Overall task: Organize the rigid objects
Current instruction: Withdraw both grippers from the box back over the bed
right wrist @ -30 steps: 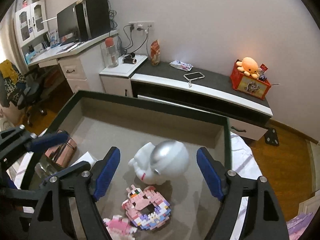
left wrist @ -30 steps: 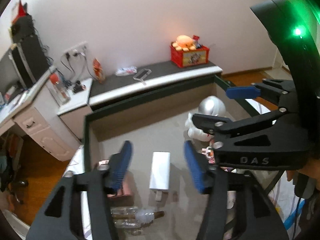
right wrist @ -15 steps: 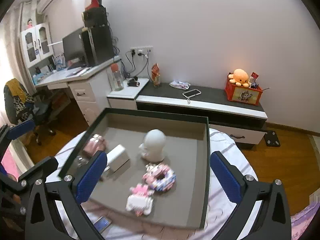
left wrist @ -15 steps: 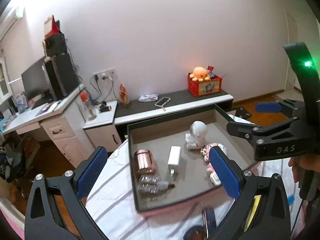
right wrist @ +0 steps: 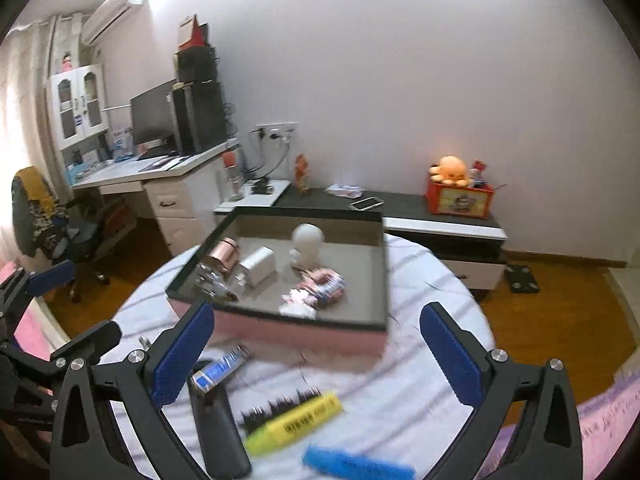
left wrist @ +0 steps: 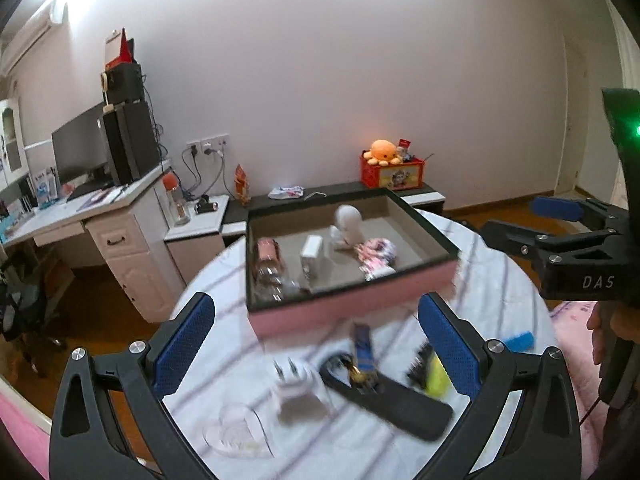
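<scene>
Pink-sided tray (right wrist: 304,330) (dark rim) with small objects inside

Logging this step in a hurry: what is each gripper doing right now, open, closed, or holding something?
Left gripper: jaws open wide after just opening, nothing between them.
Right gripper: jaws open wide after just opening, nothing held.

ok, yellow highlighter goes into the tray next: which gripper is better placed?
Right, probably. In its own view the yellow highlighter lies low between the open right gripper fingers, nothing held. The left gripper is open too, but frames the white plug and black case instead.
</scene>
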Tool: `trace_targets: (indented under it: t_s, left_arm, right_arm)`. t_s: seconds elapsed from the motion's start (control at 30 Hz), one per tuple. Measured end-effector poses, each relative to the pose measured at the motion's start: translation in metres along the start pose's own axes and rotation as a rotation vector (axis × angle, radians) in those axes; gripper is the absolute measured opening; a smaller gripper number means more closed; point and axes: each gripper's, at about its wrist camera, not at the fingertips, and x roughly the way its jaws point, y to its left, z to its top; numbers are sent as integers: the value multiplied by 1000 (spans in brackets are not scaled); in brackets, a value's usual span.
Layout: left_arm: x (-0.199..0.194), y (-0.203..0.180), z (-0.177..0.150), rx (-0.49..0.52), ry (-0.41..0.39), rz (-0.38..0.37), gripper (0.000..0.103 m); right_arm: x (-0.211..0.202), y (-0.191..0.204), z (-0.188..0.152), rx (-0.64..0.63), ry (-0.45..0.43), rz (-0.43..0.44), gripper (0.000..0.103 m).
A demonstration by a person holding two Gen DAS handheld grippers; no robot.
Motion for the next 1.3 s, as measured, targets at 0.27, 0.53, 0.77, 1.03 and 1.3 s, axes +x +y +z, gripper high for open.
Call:
trace_targets:
  t_s: [0.27, 0.53, 0.77, 1.03, 1.3]
  left_arm:
    - [-26, -10, -25, 2, 14, -9, 103]
    - [-32, -14, -38, -5, 46, -10, 103]
    - [-20, -25, -45, 1, 95, -11, 103]
    - [23, -48, -59, -52, 231, -49, 103]
    - [67, -70, -81, -74, 366, -39, 103]
  right_arm:
    - [-38, -3, -34, 50, -25, -109, 103]
    - [-59, -6, -52, 35, -32, -148, 103]
    - [-57, -19, -61, 57, -16, -139, 103]
    - [-32, -57, -86, 130, 73, -128, 103]
    - [-7, -88, -111, 180, 159, -111, 103]
